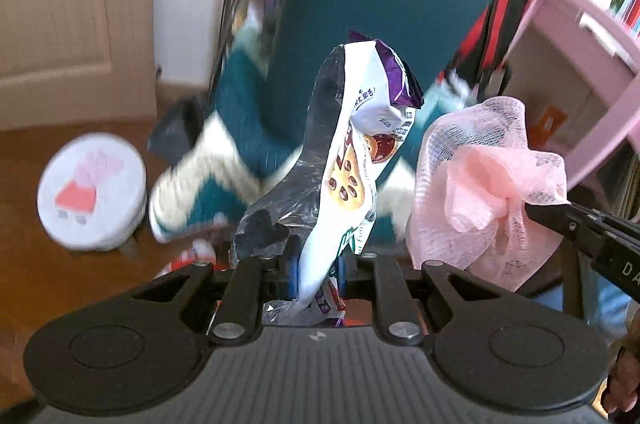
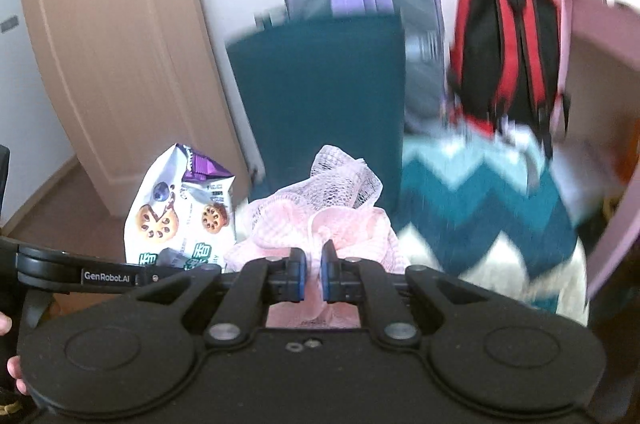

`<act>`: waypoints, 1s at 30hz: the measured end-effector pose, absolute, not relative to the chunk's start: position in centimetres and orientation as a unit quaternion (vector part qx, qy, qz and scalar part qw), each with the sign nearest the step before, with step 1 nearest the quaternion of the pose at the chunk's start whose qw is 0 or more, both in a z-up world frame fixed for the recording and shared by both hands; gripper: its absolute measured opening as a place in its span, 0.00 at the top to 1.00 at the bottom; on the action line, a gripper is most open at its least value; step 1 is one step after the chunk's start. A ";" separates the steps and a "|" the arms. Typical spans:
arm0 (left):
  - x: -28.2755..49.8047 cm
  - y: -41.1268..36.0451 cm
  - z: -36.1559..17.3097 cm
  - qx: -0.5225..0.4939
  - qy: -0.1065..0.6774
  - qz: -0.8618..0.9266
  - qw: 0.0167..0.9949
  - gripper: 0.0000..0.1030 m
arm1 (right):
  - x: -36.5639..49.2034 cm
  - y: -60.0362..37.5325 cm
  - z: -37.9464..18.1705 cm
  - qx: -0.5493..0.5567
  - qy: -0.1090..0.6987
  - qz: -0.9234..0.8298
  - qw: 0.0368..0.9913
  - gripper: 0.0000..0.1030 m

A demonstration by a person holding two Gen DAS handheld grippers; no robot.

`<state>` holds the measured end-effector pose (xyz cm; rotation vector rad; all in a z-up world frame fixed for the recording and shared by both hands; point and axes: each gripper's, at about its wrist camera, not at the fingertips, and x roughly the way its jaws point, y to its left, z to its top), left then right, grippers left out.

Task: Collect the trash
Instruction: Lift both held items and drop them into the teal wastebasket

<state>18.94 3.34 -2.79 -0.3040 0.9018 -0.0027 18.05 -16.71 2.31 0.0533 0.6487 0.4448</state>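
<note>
Not much readable here tbh. Clearest one is "GenRobot.AI" in white letters on the black arm of the left tool (image 2: 176,274), seen from the right wrist view. From the left wrist view, the right tool (image 1: 532,210) has white letters "DA" on its black side before it gets cut off by the frame edge. The snack wrapper (image 1: 344,164) has small Chinese print and big green characters near its bottom, plus what looks like "Foo", but it's too crumpled and blurry to read properly. Same wrapper in the right view, still can't make it out.
</note>
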 end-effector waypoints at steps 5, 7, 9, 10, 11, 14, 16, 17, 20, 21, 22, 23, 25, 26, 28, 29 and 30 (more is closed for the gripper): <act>21.3 3.5 3.1 -0.130 0.381 -0.004 0.915 0.84 | 20.4 -16.6 7.7 0.010 0.250 0.220 0.943 0.94; 22.7 3.6 5.6 -0.124 0.361 -0.004 0.924 0.84 | 21.7 -16.5 9.6 0.007 0.230 0.217 0.949 0.94; 24.2 3.5 7.8 -0.117 0.344 -0.001 0.931 0.84 | 23.2 -16.4 11.0 0.006 0.215 0.214 0.953 0.94; 25.1 3.5 9.0 -0.115 0.335 0.001 0.935 0.84 | 24.2 -16.3 11.6 0.004 0.211 0.213 0.954 0.94; 25.8 3.4 10.0 -0.114 0.327 0.002 0.938 0.84 | 25.0 -16.3 11.9 0.007 0.208 0.212 0.955 0.94; 28.5 3.4 12.3 -0.111 0.312 0.005 0.944 0.84 | 27.4 -16.2 13.0 0.022 0.207 0.211 0.955 0.94; 30.5 3.2 13.2 -0.108 0.307 0.006 0.946 0.84 | 29.0 -16.1 13.3 0.025 0.205 0.208 0.956 0.94; 31.4 3.3 13.5 -0.105 0.305 0.006 0.946 0.84 | 29.7 -15.9 13.2 0.024 0.205 0.206 0.957 0.94; 33.9 2.3 13.5 -0.081 0.302 0.008 0.950 0.84 | 32.0 -15.1 12.9 0.012 0.208 0.201 0.957 0.94; 34.9 2.1 13.0 -0.072 0.304 0.010 0.950 0.84 | 32.8 -14.7 12.6 0.005 0.211 0.197 0.957 0.94; 35.9 2.1 12.5 -0.067 0.307 0.013 0.949 0.84 | 33.6 -14.4 12.2 -0.001 0.213 0.195 0.957 0.94; 36.4 2.1 12.7 -0.066 0.312 0.016 0.948 0.84 | 34.3 -14.2 12.0 -0.004 0.216 0.195 0.957 0.94; 37.9 2.2 11.7 -0.071 0.323 0.020 0.944 0.84 | 35.8 -13.8 11.2 -0.006 0.227 0.193 0.955 0.94; 38.7 2.3 11.3 -0.075 0.330 0.022 0.941 0.84 | 36.4 -13.8 10.8 -0.004 0.232 0.194 0.953 0.94; 40.4 2.7 10.1 -0.081 0.349 0.018 0.933 0.83 | 37.6 -13.6 9.9 0.000 0.248 0.197 0.948 0.94; 41.2 2.7 9.8 -0.079 0.354 0.016 0.932 0.83 | 38.0 -13.5 9.5 0.000 0.255 0.198 0.947 0.94; 41.8 2.6 9.4 -0.071 0.358 0.017 0.931 0.83 | 38.5 -13.3 9.1 -0.002 0.263 0.201 0.944 0.94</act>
